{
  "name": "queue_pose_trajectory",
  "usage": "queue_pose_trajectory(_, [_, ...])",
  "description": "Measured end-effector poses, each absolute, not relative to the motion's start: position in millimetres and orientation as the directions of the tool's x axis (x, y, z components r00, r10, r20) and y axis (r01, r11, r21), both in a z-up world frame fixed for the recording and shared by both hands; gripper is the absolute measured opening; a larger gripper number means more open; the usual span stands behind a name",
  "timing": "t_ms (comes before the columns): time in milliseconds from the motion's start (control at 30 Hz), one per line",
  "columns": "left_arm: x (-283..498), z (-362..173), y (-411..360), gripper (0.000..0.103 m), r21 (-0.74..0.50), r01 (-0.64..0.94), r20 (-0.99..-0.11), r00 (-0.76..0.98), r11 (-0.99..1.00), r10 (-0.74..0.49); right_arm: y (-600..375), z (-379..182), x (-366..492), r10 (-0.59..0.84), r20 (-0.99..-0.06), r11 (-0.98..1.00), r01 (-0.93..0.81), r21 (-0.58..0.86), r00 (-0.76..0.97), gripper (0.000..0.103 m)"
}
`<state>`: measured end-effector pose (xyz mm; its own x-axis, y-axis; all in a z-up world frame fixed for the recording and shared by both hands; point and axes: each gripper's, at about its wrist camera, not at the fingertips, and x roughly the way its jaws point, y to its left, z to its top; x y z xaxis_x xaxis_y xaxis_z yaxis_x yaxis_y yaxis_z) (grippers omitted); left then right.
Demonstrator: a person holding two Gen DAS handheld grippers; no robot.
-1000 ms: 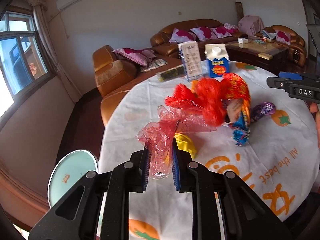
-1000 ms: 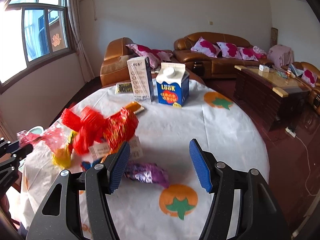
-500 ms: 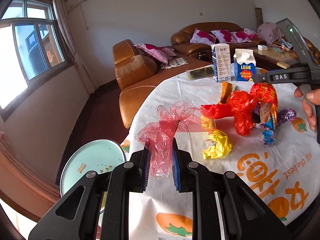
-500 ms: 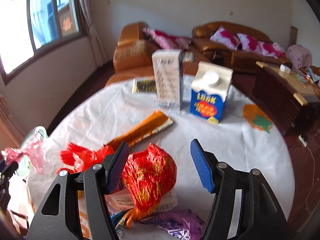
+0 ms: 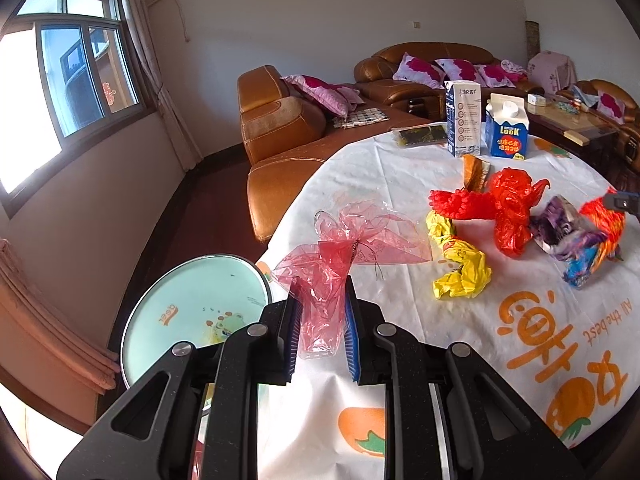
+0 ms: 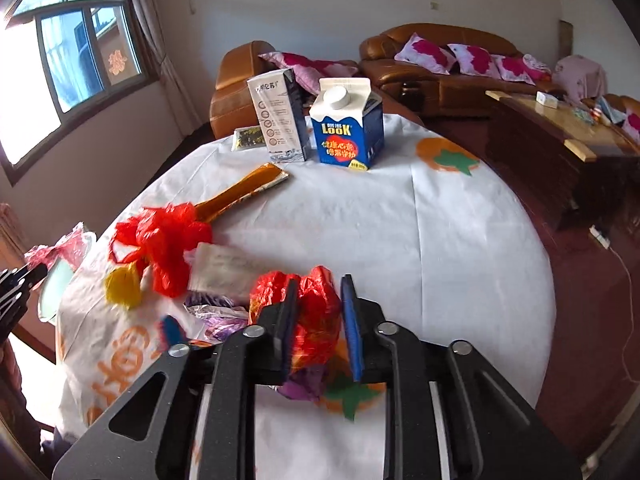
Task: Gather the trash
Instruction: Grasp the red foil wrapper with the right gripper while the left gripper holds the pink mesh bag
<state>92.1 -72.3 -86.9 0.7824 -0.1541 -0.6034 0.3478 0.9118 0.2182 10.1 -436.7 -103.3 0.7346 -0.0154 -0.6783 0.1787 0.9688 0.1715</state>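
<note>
Gripping pink cellophane wrapper [image 5: 320,292], left gripper [image 5: 320,334] clamped on it above table edge [image 5: 400,420]; left wrist view alone shows mint trash bin [image 5: 188,304] open below, yellow wrapper [image 5: 460,268] whole.

Right wrist view: right gripper [image 6: 318,326] closed around red-orange foil bag [image 6: 312,308] on table; purple wrapper [image 6: 216,312] beside; Look carton [image 6: 346,128] behind.

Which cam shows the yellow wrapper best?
Left wrist: the crumpled yellow wrapper lies sharp and whole on the tablecloth. Right wrist shows only a blurred yellow patch at the far left, partly behind the red plastic bag.
</note>
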Motion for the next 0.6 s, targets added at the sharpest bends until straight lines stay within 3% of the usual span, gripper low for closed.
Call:
queue_pose_trajectory(67, [91.9, -85.1, -69.9, 0.019, 0.220, 0.340, -0.601, 0.785, 0.914, -0.148, -434.8, -106.9, 6.0, -0.010, -0.684, 0.969, 0.176, 0.173, 0.729, 0.033])
queue_pose_trajectory(333, [90.5, -84.2, -66.7, 0.019, 0.223, 0.334, -0.601, 0.787, 0.916, -0.141, -426.6, -120.7, -4.7, 0.045, -0.707, 0.972, 0.132, 0.194, 0.706, 0.033])
queue_pose_trajectory(367, [90.3, -84.5, -66.1, 0.019, 0.223, 0.333, -0.601, 0.787, 0.916, -0.140, -427.2, -120.7, -7.8, 0.048, -0.705, 0.971, 0.133, 0.199, 0.708, 0.037])
queue_pose_trajectory(400, [90.2, -85.0, -66.0, 0.019, 0.223, 0.333, -0.602, 0.786, 0.916, -0.139, -429.3, -118.5, -12.0, 0.040, -0.696, 0.969, 0.143, 0.203, 0.717, 0.048])
queue_pose_trajectory(533, [89.5, -86.4, -67.1, 0.019, 0.224, 0.336, -0.604, 0.785, 0.915, -0.140, -432.9, -106.4, -20.3, 0.035, -0.667, 0.961, 0.158, 0.228, 0.745, 0.054])
queue_pose_trajectory(567, [89.8, -86.5, -68.0, 0.019, 0.224, 0.337, -0.604, 0.785, 0.914, -0.141, -430.5, -103.2, -21.1, 0.029, -0.662, 0.960, 0.165, 0.228, 0.749, 0.061])
queue_pose_trajectory(600, [89.3, -86.5, -68.6, 0.019, 0.225, 0.338, -0.603, 0.785, 0.914, -0.142, -427.0, -101.6, -21.6, 0.028, -0.661, 0.958, 0.169, 0.231, 0.750, 0.074])
